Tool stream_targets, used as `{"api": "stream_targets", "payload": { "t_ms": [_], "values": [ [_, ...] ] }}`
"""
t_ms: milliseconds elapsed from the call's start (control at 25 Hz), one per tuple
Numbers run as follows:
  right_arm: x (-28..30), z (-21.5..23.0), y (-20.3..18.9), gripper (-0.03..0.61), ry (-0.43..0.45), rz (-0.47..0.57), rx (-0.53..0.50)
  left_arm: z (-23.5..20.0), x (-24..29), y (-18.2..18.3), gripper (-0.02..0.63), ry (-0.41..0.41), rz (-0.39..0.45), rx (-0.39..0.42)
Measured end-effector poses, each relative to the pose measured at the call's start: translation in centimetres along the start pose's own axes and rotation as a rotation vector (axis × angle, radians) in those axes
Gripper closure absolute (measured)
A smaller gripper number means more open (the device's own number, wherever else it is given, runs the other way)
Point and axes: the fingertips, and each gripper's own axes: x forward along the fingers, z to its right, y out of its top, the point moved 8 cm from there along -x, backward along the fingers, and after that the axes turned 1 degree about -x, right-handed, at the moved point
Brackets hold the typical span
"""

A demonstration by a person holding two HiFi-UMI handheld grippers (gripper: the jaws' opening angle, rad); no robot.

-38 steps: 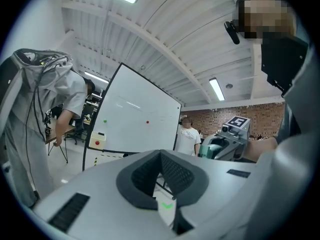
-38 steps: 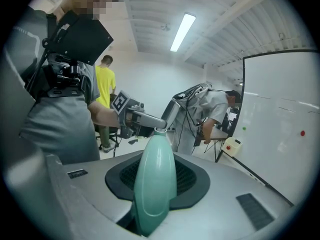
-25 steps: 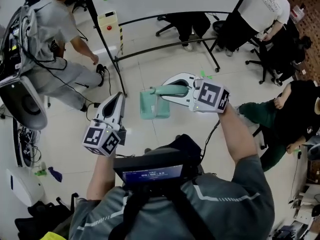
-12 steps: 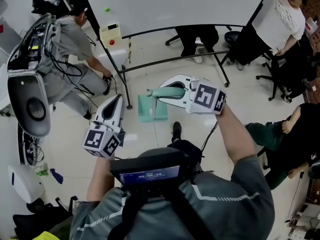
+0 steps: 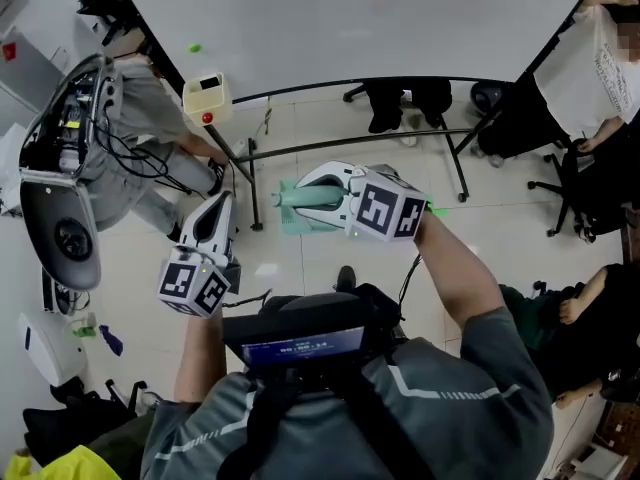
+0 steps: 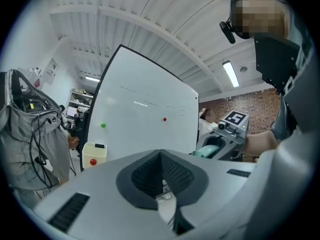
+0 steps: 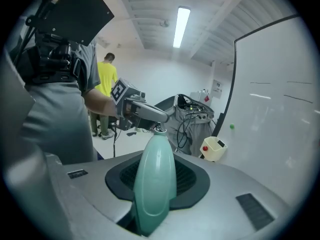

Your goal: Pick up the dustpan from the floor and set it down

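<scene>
Dustpan was held by its green handle in the right gripper. The left gripper was closed, holding nothing.

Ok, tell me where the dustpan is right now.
The dustpan is in the middle of the head view, its handle clamped in the right claw, held up off the floor just before the whiteboard.

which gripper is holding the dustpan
The right gripper: its jaws clamp the green dustpan by its handle, while the left gripper is shut with nothing between its jaws.
</scene>
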Motion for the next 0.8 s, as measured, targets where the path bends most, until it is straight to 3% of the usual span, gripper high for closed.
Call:
{"api": "stream_targets", "payload": {
  "t_ms": [320, 560, 800],
  "values": [
    [0.3, 7.5, -4.5, 0.465, -0.036, -0.015, 0.043, -3.2, 7.8, -1.4, 0.591, -0.053, -0.025, -0.057],
    [0.6, 9.2, -3.9, 0.465, -0.061, -0.023, 0.068, -5.4, 9.9, 0.2, 0.591, -0.104, -0.013, -0.029],
    [2.0, 10.8, -4.3, 0.465, -0.076, -0.033, 0.089, -8.1, 11.5, -0.1, 0.591, -0.116, -0.025, -0.056]
  ]
}}
